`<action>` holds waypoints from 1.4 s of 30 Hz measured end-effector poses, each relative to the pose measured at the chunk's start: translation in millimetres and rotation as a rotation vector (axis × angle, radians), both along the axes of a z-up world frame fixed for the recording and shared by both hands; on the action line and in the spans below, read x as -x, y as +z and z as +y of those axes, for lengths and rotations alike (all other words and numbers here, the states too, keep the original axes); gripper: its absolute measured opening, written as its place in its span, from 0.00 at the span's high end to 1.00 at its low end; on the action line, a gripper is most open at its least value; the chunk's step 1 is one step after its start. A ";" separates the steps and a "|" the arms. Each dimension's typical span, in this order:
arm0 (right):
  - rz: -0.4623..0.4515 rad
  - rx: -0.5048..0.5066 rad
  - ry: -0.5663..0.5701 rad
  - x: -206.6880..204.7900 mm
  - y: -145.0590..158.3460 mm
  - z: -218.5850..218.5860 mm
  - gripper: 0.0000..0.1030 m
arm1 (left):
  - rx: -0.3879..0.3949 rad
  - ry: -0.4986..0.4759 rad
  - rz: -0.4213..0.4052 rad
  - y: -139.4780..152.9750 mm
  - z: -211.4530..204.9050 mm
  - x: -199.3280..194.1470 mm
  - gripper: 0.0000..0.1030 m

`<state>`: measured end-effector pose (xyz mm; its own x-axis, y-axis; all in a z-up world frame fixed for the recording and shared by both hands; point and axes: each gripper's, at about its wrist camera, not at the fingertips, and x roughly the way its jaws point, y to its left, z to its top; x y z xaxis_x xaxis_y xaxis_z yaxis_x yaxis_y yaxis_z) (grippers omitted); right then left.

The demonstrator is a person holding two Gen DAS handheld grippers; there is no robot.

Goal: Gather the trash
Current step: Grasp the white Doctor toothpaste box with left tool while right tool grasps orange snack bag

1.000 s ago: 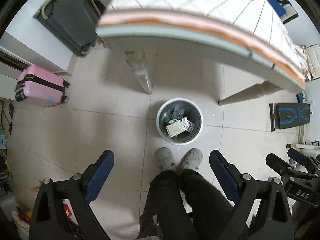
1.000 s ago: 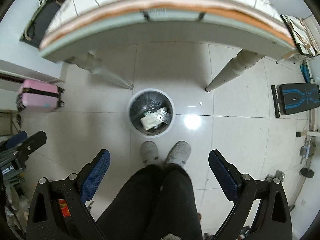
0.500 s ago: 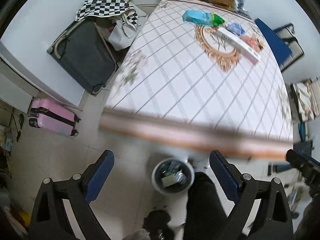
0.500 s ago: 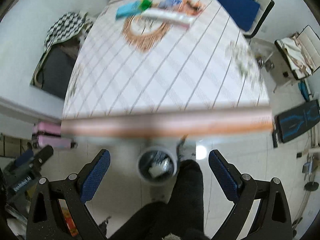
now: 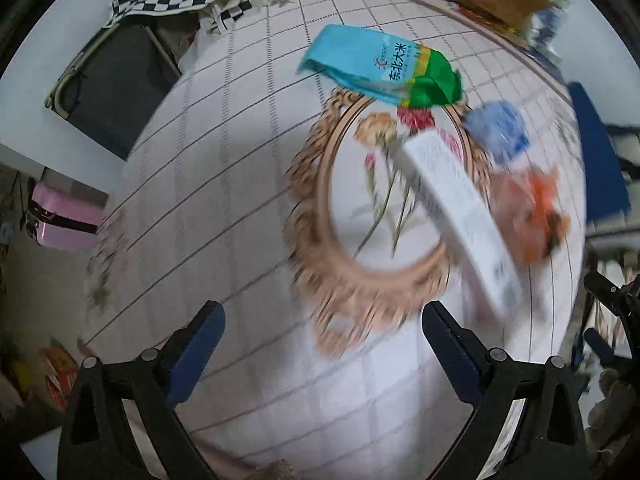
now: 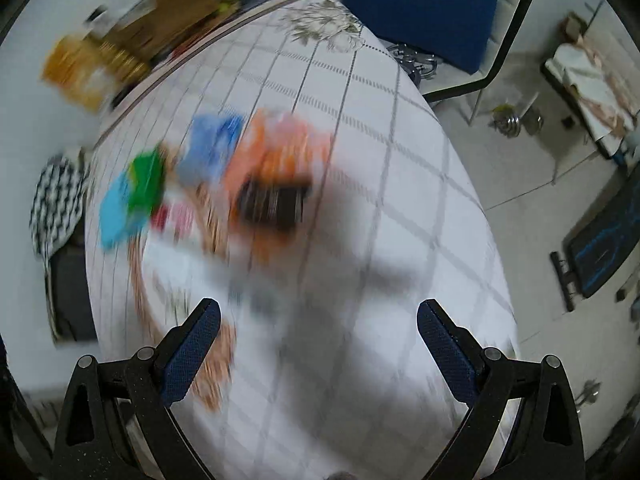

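Swinging up from the floor bin to the worktop (image 5: 224, 184), both tools (image 5: 322, 354) (image 6: 318, 350) gaping wide and empty, closing on remaining trash: bag (image 5: 380, 66), box (image 5: 456, 208), orange wrapper (image 6: 280, 152) at the middle.

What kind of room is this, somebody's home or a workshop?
Most likely a lived-in home: a table under a floral tablecloth, a pink suitcase by the wall and a weight bench on the tiled floor.
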<state>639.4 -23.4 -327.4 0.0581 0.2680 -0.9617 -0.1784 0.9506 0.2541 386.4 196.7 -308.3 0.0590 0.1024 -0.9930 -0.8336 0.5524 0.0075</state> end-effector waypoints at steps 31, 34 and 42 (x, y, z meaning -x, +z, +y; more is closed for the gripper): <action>0.121 0.023 -0.013 -86.1 -76.9 -38.0 0.11 | -0.016 -0.477 0.200 -75.7 -54.4 -62.1 0.47; 0.125 0.020 -0.030 -84.8 -82.8 -27.2 0.11 | 0.049 -0.346 0.146 -77.5 -38.5 -43.9 0.47; 0.070 0.074 0.001 -73.9 -90.0 9.5 0.45 | -0.013 -0.360 0.074 -57.3 -52.2 -26.9 0.58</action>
<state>713.2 -13.8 -417.5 -0.0103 0.1957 -0.9806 -0.1641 0.9670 0.1947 413.3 144.4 -365.6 0.0215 0.1012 -0.9946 -0.5824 0.8099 0.0698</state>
